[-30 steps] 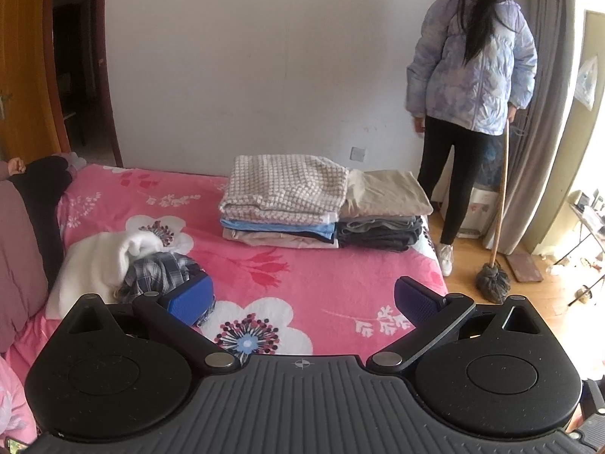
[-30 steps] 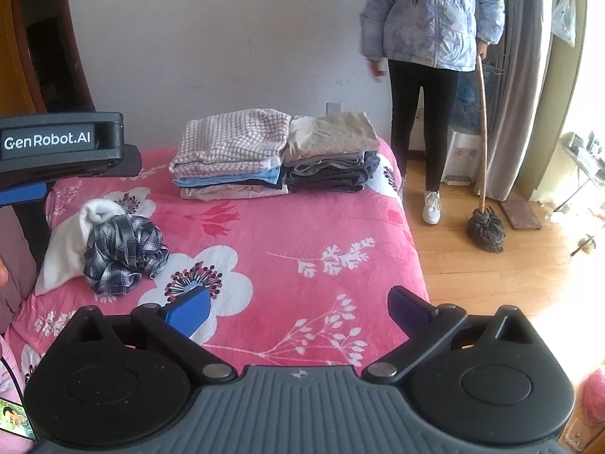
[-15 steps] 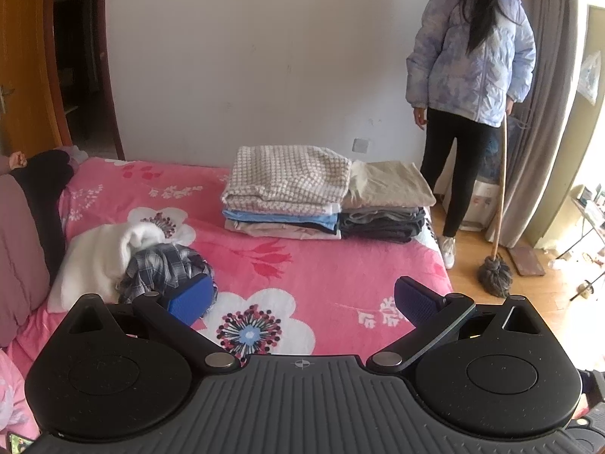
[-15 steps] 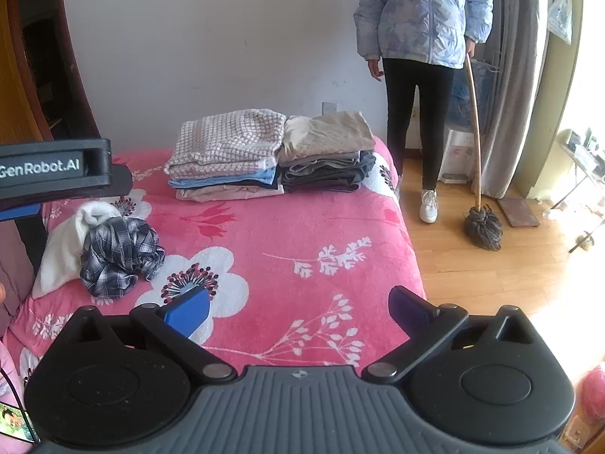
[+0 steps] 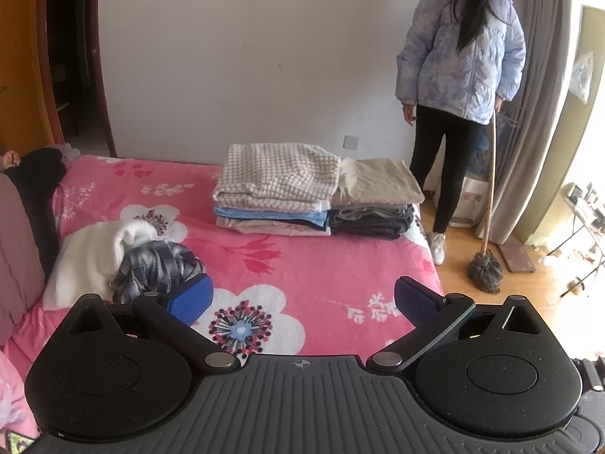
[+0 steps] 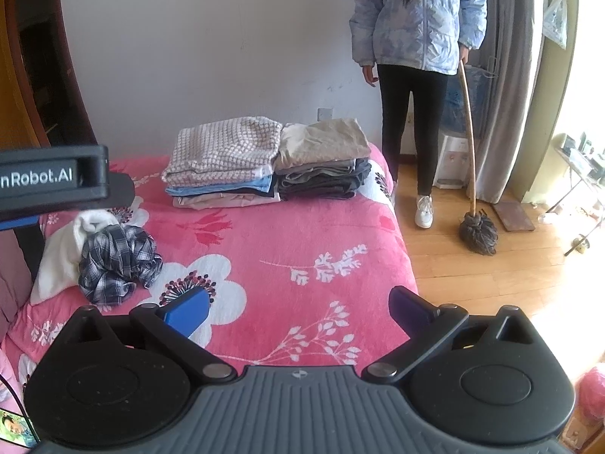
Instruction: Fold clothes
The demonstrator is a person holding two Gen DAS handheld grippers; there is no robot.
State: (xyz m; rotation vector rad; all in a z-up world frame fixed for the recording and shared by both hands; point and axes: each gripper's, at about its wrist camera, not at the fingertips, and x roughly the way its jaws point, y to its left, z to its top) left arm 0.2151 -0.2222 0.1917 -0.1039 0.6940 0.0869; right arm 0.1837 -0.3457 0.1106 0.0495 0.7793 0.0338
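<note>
A crumpled plaid shirt (image 5: pixel 157 268) (image 6: pixel 117 261) lies on the pink flowered bed (image 5: pixel 302 265) (image 6: pixel 287 242) beside a white garment (image 5: pixel 90 253) (image 6: pixel 64 249), at the left. Two stacks of folded clothes (image 5: pixel 317 193) (image 6: pixel 268 162) stand side by side at the far end of the bed. My left gripper (image 5: pixel 300 300) hangs open above the bed, its left pad just in front of the plaid shirt. My right gripper (image 6: pixel 298 308) is open too, over the bed's near part, holding nothing.
A person (image 5: pixel 459 87) (image 6: pixel 416 56) in a pale puffy jacket stands by the bed's far right corner holding a mop (image 5: pixel 486 268) (image 6: pixel 477 232). The left gripper's body (image 6: pixel 53 181) juts in at the left. Dark bedding (image 5: pixel 26 227) lies left, wooden floor right.
Both grippers have tilted or drawn back a little, so the bed and stacks sit lower and farther in view. The person shifted slightly. Both grippers stay open.
</note>
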